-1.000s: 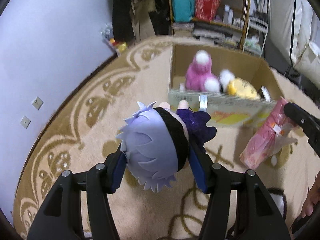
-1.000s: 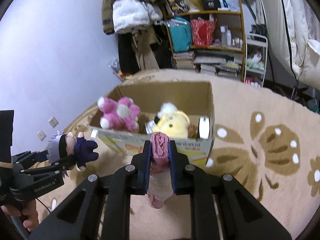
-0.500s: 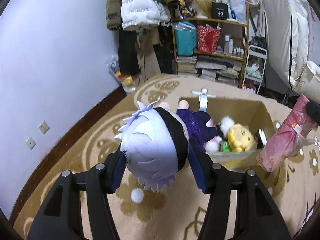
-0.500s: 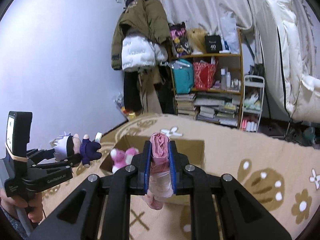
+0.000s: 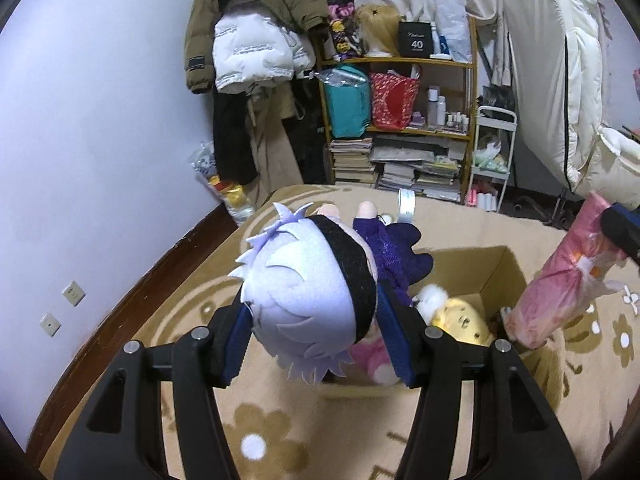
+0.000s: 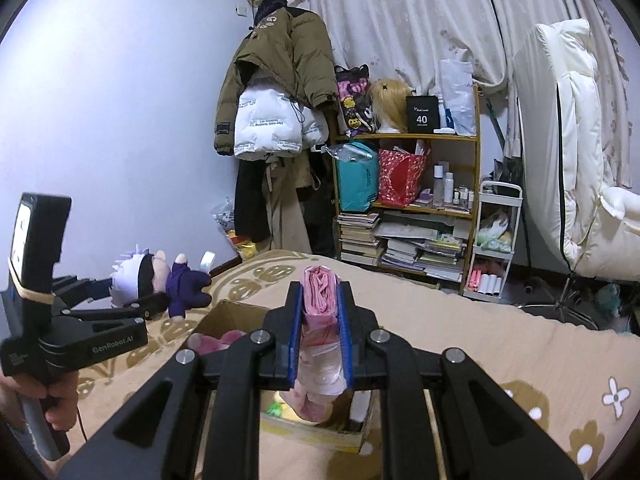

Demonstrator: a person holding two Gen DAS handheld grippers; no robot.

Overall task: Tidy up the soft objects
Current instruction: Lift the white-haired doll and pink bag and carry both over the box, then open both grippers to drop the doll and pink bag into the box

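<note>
My left gripper [image 5: 316, 312] is shut on the head of a white-haired doll [image 5: 304, 284] in a purple outfit, held above the near left edge of an open cardboard box [image 5: 500, 268]. A yellow plush [image 5: 460, 320] and a pink plush [image 5: 376, 360] lie inside the box. My right gripper [image 6: 320, 320] is shut on a pink soft bundle in clear plastic [image 6: 320, 344], held over the box [image 6: 224, 316]. The bundle [image 5: 560, 292] also shows at the right of the left wrist view, and the doll [image 6: 160, 276] at the left of the right wrist view.
The box stands on a beige patterned carpet [image 5: 280, 432]. Behind it are a wooden shelf [image 6: 408, 200] full of books and bags, hanging jackets [image 6: 276, 92], a white trolley [image 6: 496, 240] and a white chair [image 6: 580, 152]. The purple wall [image 5: 100, 140] runs along the left.
Both grippers have risen and moved forward over the box with their loads still held. The box now sits lower in both views, under the doll and the pink bundle.
</note>
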